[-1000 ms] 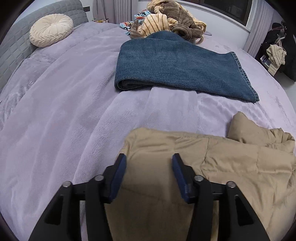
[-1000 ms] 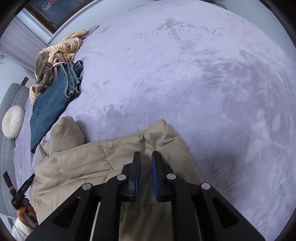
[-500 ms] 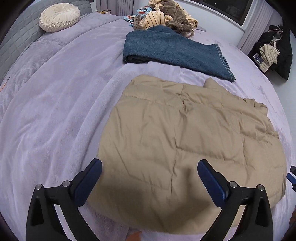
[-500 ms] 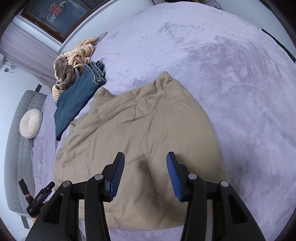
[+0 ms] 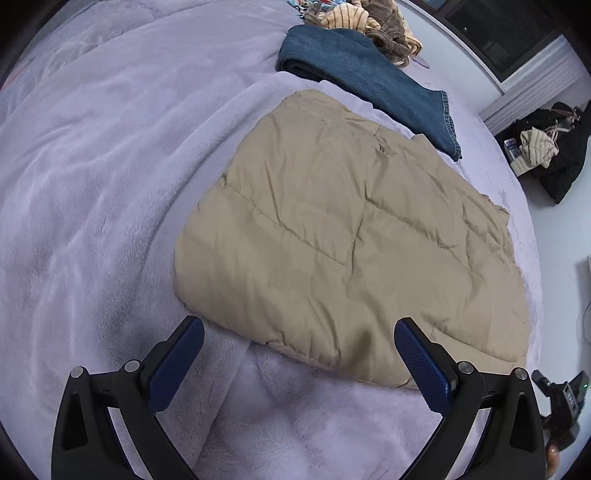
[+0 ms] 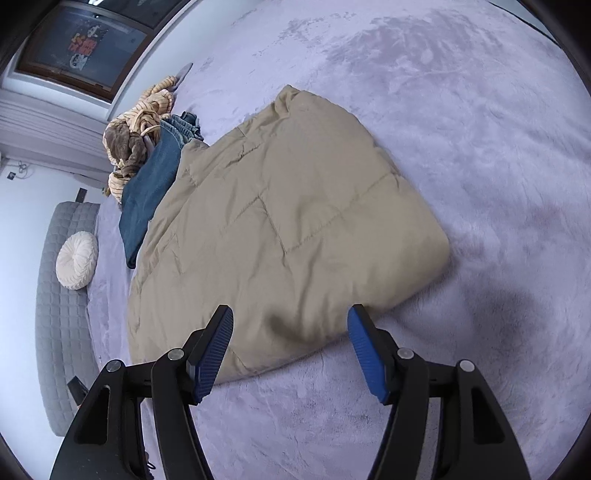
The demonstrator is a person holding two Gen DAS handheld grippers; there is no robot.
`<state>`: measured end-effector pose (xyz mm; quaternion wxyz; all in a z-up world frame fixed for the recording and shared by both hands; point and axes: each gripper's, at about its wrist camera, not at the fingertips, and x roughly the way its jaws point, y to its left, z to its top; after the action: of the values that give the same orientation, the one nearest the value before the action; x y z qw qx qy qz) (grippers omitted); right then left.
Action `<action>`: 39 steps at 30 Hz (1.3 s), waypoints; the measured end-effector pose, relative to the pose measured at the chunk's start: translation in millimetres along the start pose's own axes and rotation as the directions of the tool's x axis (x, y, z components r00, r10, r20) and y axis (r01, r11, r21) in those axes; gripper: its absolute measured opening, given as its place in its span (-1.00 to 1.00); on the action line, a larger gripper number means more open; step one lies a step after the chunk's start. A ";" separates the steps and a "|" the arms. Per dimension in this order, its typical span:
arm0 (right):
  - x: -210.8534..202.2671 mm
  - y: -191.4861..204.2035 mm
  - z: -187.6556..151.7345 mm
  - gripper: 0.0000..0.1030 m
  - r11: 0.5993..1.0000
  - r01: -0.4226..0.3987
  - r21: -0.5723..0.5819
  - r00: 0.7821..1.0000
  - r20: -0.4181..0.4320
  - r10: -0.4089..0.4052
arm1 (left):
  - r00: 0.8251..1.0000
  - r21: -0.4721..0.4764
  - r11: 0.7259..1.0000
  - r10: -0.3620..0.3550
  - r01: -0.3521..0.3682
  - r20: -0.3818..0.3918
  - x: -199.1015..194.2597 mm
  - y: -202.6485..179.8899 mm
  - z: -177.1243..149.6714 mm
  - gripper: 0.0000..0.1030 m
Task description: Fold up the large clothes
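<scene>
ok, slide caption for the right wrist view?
Right gripper open above folded tan puffer jacket on lavender bed.

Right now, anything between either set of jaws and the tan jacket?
Nothing visible. The left gripper and right gripper both hover open just short of the tan puffer jacket's near edge, only bare lilac blanket between. The folded jeans lie beyond it.

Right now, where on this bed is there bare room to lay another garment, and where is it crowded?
Bare lilac blanket lies broad on the tan jacket's right in the right wrist view, another patch on its left toward the round cushion. A narrow strip fronts its near hem. Crowded: folded jeans touch the jacket's far edge, with a clothes heap behind.
</scene>
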<state>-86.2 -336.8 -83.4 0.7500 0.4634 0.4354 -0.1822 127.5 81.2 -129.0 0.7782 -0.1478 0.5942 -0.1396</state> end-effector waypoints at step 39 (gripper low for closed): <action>111.8 -28.5 20.6 0.09 0.867 -0.301 0.398 0.935 -0.057 0.350 | 0.983 -0.116 0.983 -0.125 0.142 0.137 41.1 -10.8 31.7 -0.62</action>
<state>-33.5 -354.2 -186.6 0.6357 0.6782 0.3536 -0.1045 168.2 57.2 -153.1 0.7931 -0.2448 0.5389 -0.1440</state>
